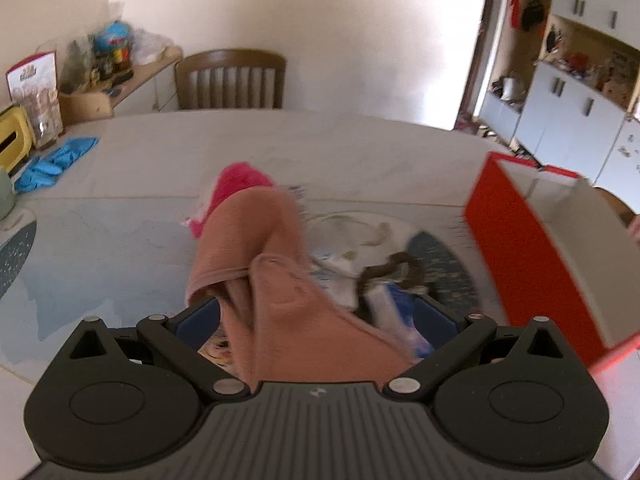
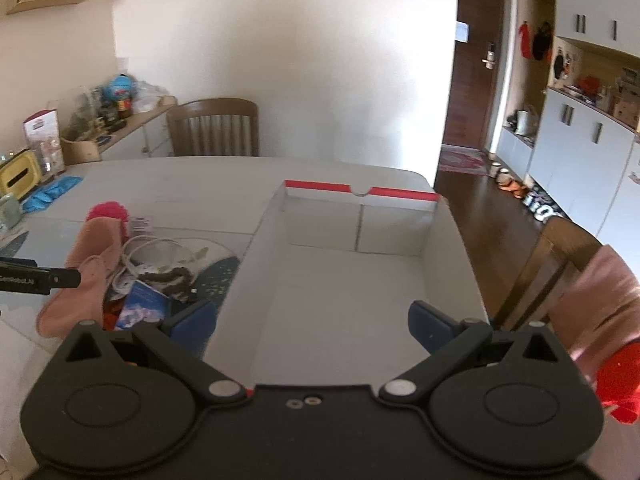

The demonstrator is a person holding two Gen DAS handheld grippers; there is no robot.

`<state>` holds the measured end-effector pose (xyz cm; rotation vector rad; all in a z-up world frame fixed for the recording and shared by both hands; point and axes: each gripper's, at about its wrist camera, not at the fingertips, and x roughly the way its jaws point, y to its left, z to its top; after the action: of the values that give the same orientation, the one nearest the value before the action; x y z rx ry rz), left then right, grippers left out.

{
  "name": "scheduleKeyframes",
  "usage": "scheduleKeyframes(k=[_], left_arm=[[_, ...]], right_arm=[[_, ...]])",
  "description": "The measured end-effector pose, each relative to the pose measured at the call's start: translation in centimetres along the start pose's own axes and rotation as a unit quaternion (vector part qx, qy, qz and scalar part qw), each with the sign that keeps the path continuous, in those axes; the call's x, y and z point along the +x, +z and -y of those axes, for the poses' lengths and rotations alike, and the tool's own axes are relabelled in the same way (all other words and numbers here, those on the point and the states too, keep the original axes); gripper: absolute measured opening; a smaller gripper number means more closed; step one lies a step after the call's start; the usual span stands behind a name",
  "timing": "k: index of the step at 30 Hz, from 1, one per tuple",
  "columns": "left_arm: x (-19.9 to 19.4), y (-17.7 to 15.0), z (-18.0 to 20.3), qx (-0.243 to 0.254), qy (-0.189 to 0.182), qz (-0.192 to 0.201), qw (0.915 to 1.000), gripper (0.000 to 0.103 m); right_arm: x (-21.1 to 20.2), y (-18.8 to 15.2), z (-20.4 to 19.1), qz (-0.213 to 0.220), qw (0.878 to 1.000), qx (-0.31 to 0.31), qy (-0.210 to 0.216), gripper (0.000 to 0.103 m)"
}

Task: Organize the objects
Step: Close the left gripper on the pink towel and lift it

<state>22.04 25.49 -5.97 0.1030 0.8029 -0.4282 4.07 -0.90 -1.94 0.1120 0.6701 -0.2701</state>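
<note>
My left gripper (image 1: 316, 312) is open, and a pink-brown cloth (image 1: 276, 280) lies draped between its blue fingers and over its body. The cloth also shows in the right wrist view (image 2: 86, 280), with the left gripper's dark finger (image 2: 40, 278) touching it. Beyond it lie a bright pink fluffy item (image 1: 236, 184), a white cable (image 1: 360, 232), a brown hair tie (image 1: 390, 270) and a blue packet (image 1: 396, 312). My right gripper (image 2: 312, 320) is open and empty above the open red-and-white cardboard box (image 2: 360, 272).
The box (image 1: 520, 248) stands right of the pile on the white table (image 1: 160, 160). Blue gloves (image 1: 52, 164), a yellow box (image 1: 12, 132) and a green cup (image 2: 8, 210) sit at the left edge. A wooden chair (image 1: 230, 80) stands behind the table.
</note>
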Motion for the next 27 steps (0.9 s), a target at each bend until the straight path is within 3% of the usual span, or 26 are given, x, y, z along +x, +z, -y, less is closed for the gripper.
scheduleKeyframes(k=[9,23,24,27], left_arm=[[5.7,0.4,-2.6,-0.022,0.018,-0.070,0.9971,0.103],[9.1,0.8,-5.1,-0.070,0.007,-0.115,0.9909,0.103],[9.0,0.9,-5.3,-0.072,0.004,-0.113,0.9910,0.100],[8.7,0.8,-5.7,-0.076,-0.019,-0.113,0.9905,0.075]], right_arm=[[0.2,-0.4,-0.1,-0.011,0.999,0.011,-0.030,0.102],[0.0,-0.7,-0.9,-0.016,0.997,0.029,-0.070,0.102],[0.0,-0.6,-1.1,-0.015,0.997,0.030,-0.072,0.102],[-0.3,-0.5,-1.4,-0.012,0.996,0.029,-0.082,0.102]])
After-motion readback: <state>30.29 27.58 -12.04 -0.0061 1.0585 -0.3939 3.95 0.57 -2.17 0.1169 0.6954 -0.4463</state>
